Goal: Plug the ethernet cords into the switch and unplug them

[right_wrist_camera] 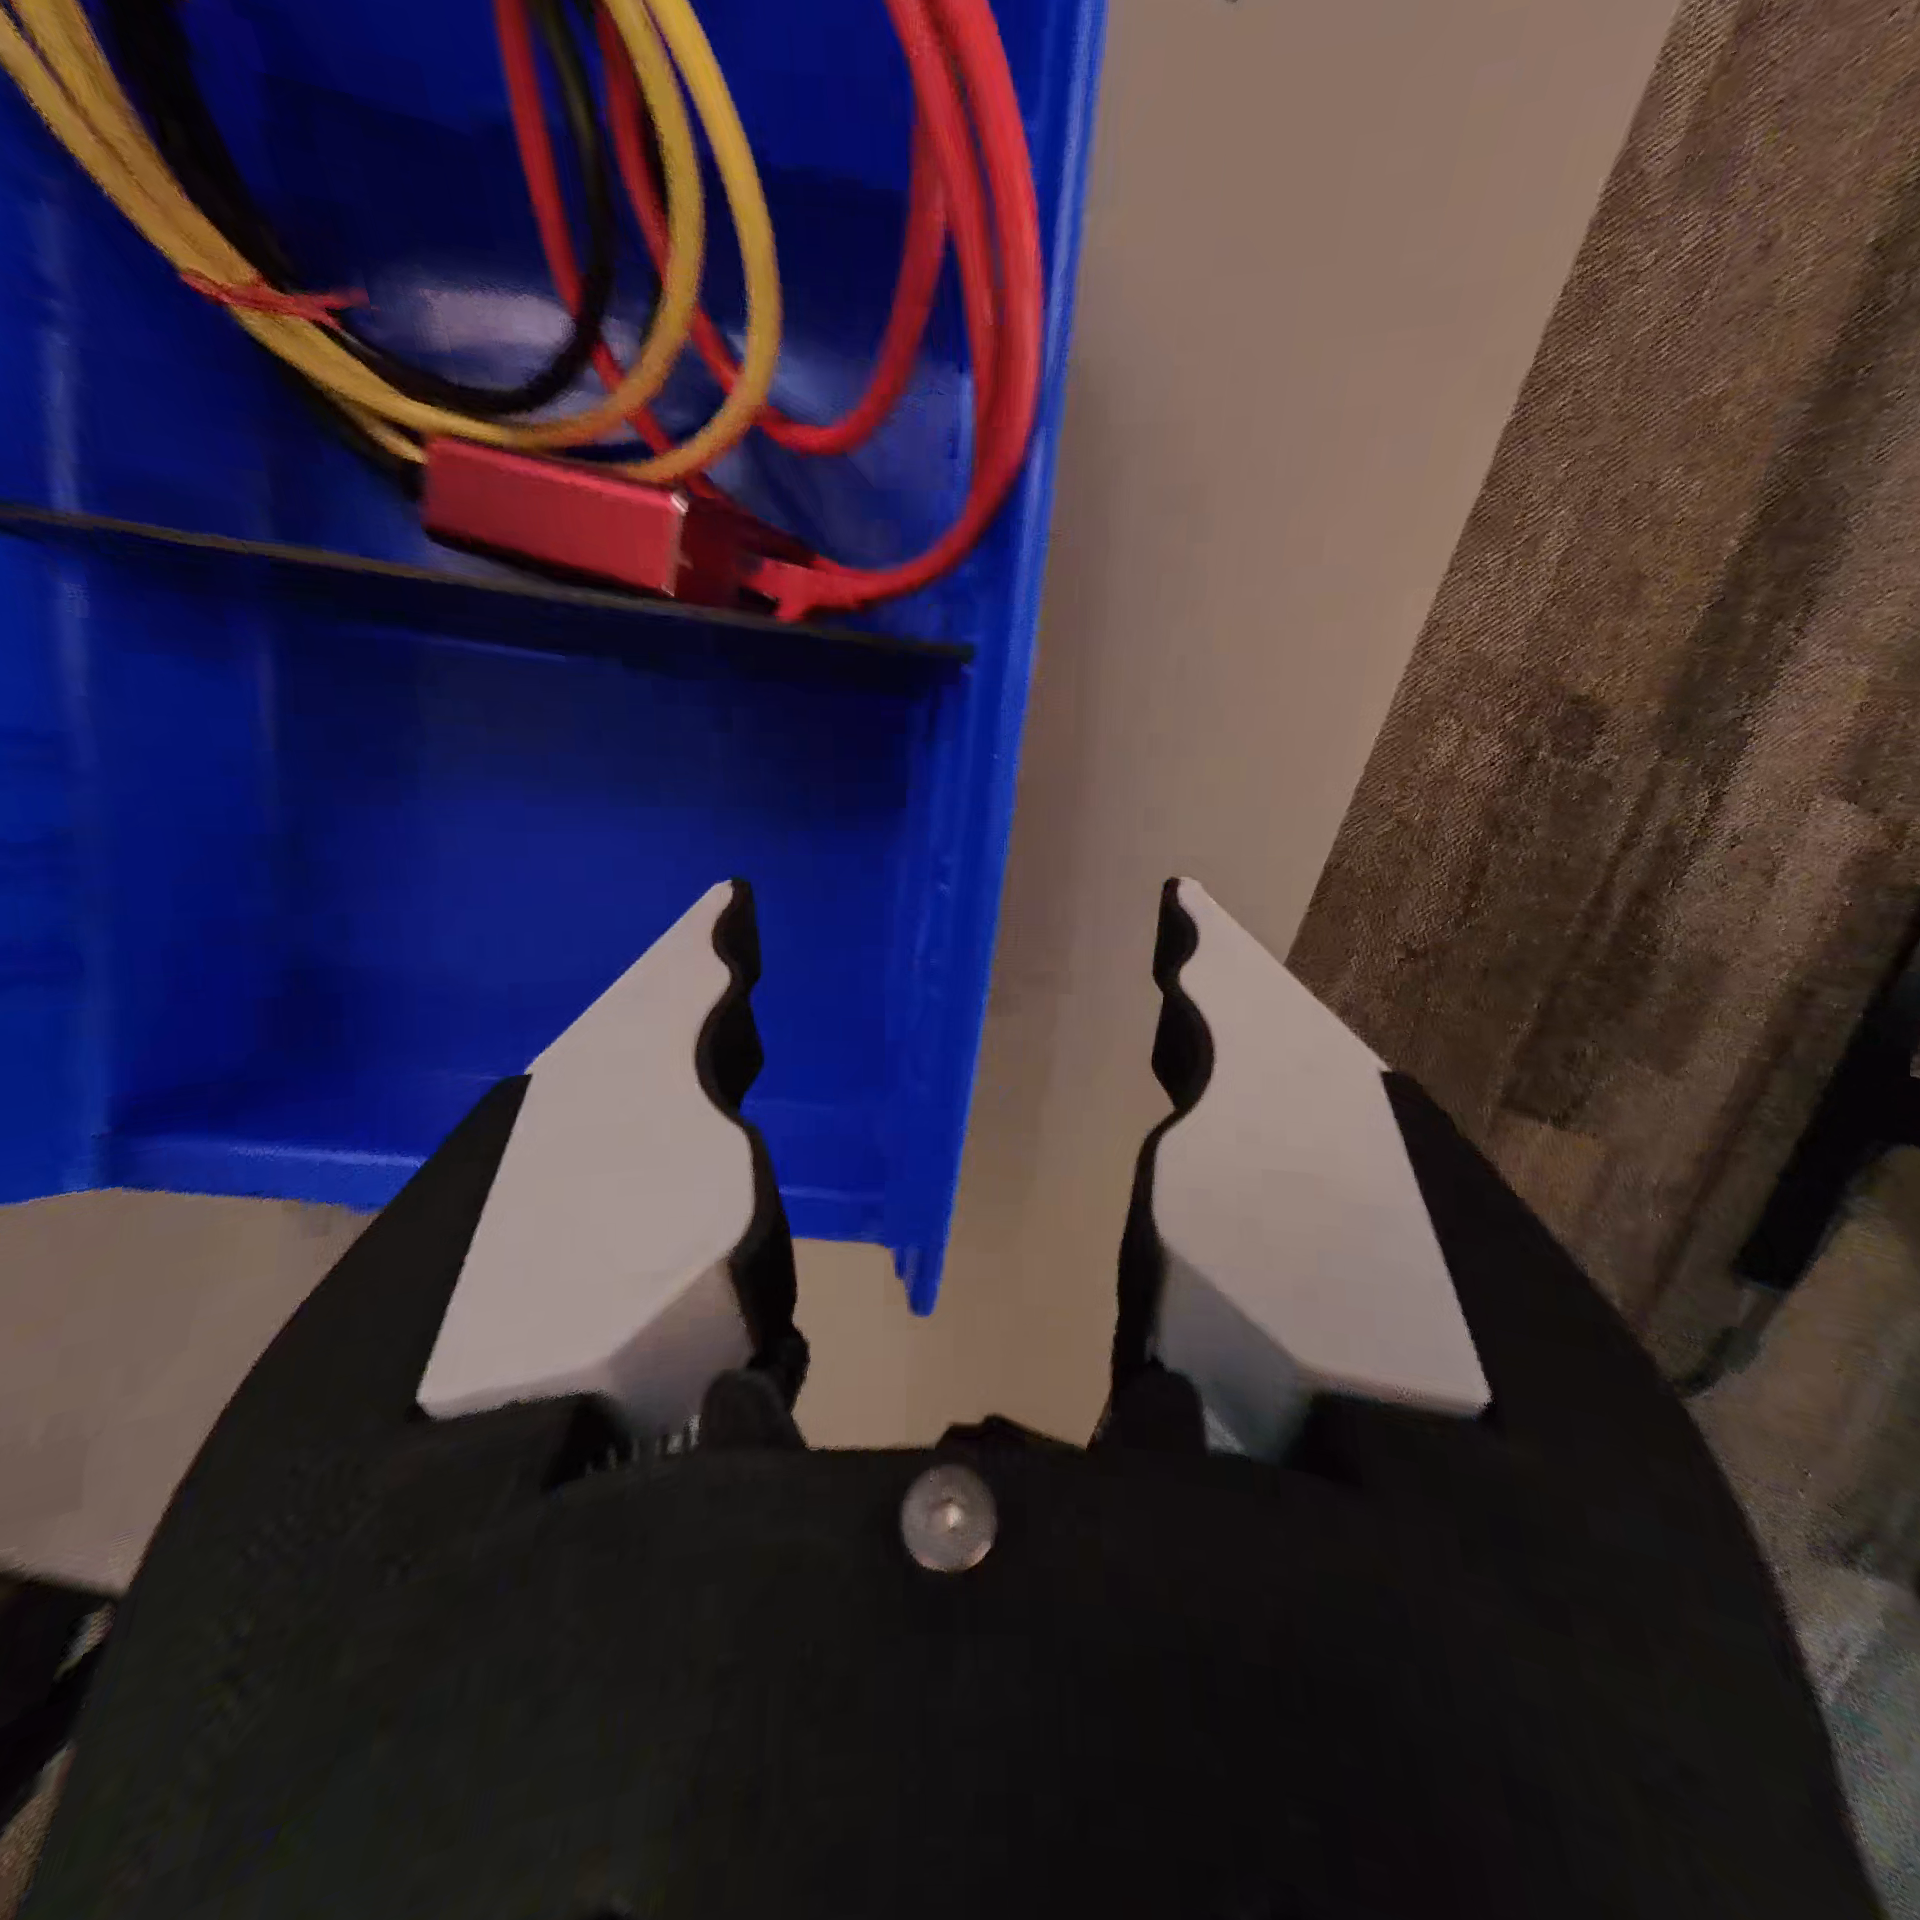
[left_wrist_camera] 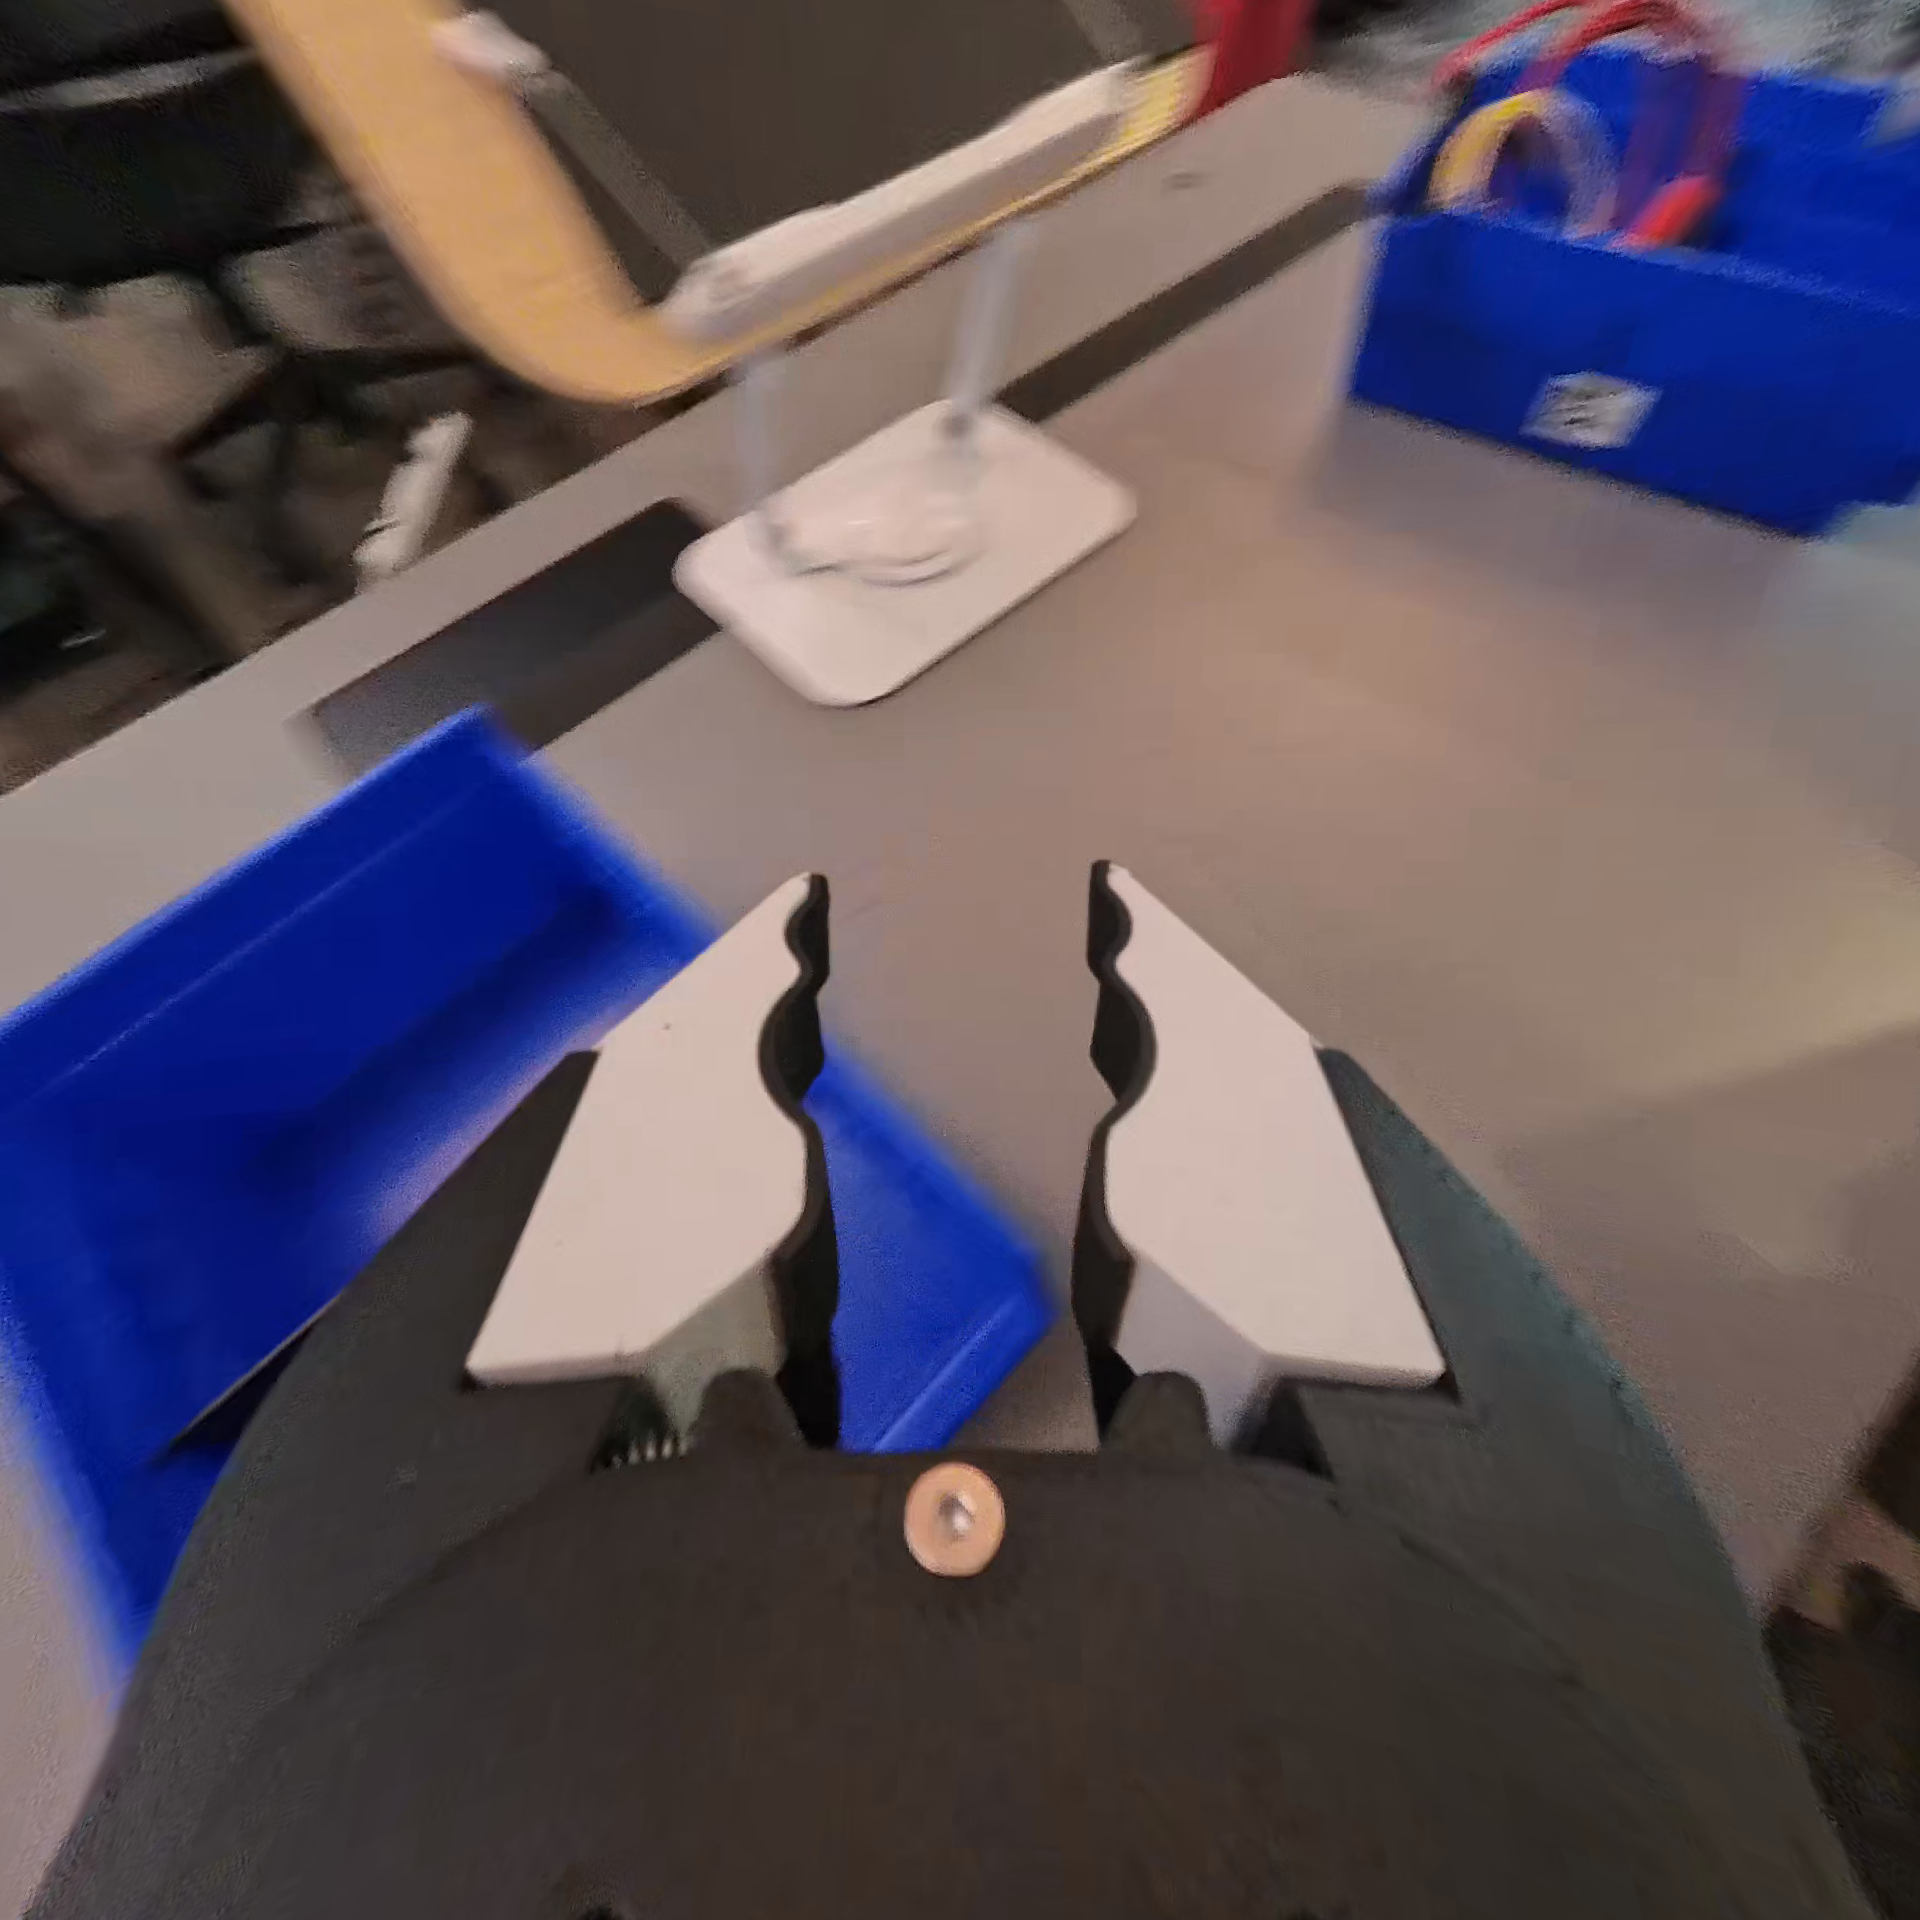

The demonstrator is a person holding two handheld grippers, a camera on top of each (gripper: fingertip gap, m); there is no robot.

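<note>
Both grippers gape empty: left gripper (left_wrist_camera: pixel 958 883) above table (left_wrist_camera: pixel 1351 831), right gripper (right_wrist_camera: pixel 954 888) beside blue bin (right_wrist_camera: pixel 520 883)

Glossy blue plastic bin (right_wrist_camera: pixel 520 883), smooth matt grey table (left_wrist_camera: pixel 1351 831), rough brown carpet (right_wrist_camera: pixel 1662 623).

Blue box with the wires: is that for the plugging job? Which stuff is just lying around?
For the job:
- red cords, yellow cords
- blue box holding them
- left gripper, right gripper, jaws open, empty

Just lying about:
- empty blue bin
- white stand
- grey table
</note>
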